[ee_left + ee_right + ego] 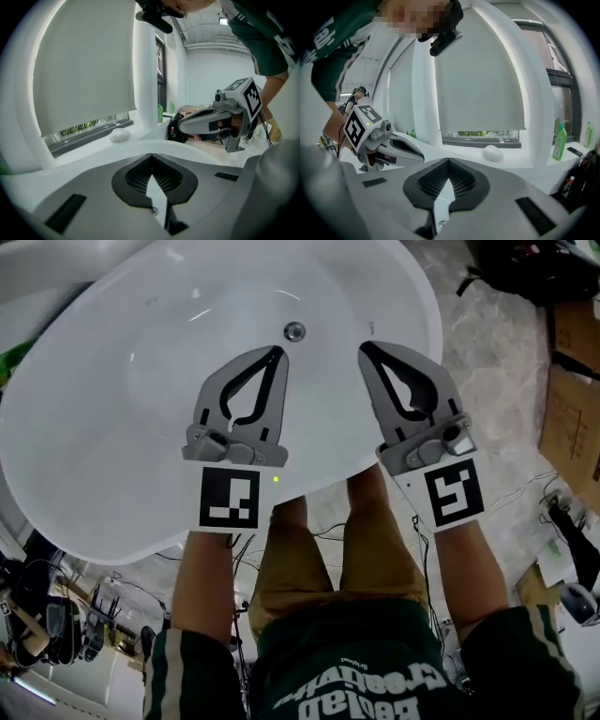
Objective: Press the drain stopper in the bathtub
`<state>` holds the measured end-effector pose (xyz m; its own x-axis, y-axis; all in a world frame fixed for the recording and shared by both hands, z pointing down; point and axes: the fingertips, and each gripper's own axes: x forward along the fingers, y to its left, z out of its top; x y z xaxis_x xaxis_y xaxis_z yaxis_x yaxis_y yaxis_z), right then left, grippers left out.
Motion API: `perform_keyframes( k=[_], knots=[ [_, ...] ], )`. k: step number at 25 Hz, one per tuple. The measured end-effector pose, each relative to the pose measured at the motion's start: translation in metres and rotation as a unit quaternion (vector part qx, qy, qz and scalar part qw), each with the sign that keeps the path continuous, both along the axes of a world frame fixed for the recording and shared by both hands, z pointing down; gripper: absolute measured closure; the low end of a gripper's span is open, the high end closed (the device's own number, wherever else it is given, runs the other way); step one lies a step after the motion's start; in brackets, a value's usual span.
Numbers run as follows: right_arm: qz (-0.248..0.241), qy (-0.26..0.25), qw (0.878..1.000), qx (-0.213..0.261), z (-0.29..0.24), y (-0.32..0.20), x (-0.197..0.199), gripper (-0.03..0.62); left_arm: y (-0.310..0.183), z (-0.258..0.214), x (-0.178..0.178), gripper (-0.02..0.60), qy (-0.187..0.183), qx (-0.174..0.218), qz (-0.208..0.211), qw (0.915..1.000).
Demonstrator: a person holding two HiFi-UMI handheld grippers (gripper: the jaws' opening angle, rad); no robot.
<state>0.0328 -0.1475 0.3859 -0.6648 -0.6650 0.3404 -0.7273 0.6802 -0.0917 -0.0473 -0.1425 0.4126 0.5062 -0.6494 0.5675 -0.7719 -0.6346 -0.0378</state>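
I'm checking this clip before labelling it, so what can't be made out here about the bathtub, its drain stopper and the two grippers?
Drain stopper: head view, too small to tell raised or pressed; absent from both gripper views.
Bathtub: head view, far rim cut off by the top edge.
Left gripper and right gripper: height above the tub unreadable from the steep downward head view.

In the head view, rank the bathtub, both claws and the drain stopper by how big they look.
1. the bathtub, by far the largest
2. the left claw and right claw, which look alike, so not ranked apart
3. the drain stopper, the smallest
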Motion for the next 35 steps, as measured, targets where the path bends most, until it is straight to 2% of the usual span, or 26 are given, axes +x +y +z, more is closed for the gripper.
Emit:
perform_keyframes(
  k=[3, 7, 12, 18, 26, 29, 35],
  knots=[
    [0.002, 0.000, 1.000, -0.001, 0.022, -0.009, -0.004, 0.580, 0.002, 0.051, -0.007, 0.574, -0.014, -0.031, -0.010, 0.9994],
    [0.000, -0.007, 1.000, -0.013, 0.050, -0.015, -0.006, 0.580, 0.005, 0.124, -0.010, 0.574, -0.039, -0.078, -0.001, 0.9962],
    [-0.023, -0.009, 1.000, -0.010, 0.079, -0.017, -0.015, 0.580, 0.002, 0.199, -0.011, 0.574, -0.063, -0.110, 0.009, 0.9919],
    [-0.032, -0.007, 0.999, -0.036, 0.119, -0.017, -0.013, 0.580, 0.007, 0.283, -0.011, 0.574, -0.081, -0.158, -0.004, 0.9841],
    [-0.039, -0.011, 0.997, -0.064, 0.154, -0.010, -0.013, 0.580, 0.021, 0.366, -0.011, 0.574, -0.103, -0.215, -0.019, 0.9711],
    [-0.047, -0.011, 0.996, -0.079, 0.167, -0.009, -0.012, 0.580, 0.021, 0.394, -0.007, 0.574, -0.101, -0.241, -0.037, 0.9644],
    [-0.044, -0.019, 0.995, -0.085, 0.183, -0.016, -0.013, 0.580, 0.015, 0.423, -0.008, 0.574, -0.107, -0.260, -0.056, 0.9580]
  ],
)
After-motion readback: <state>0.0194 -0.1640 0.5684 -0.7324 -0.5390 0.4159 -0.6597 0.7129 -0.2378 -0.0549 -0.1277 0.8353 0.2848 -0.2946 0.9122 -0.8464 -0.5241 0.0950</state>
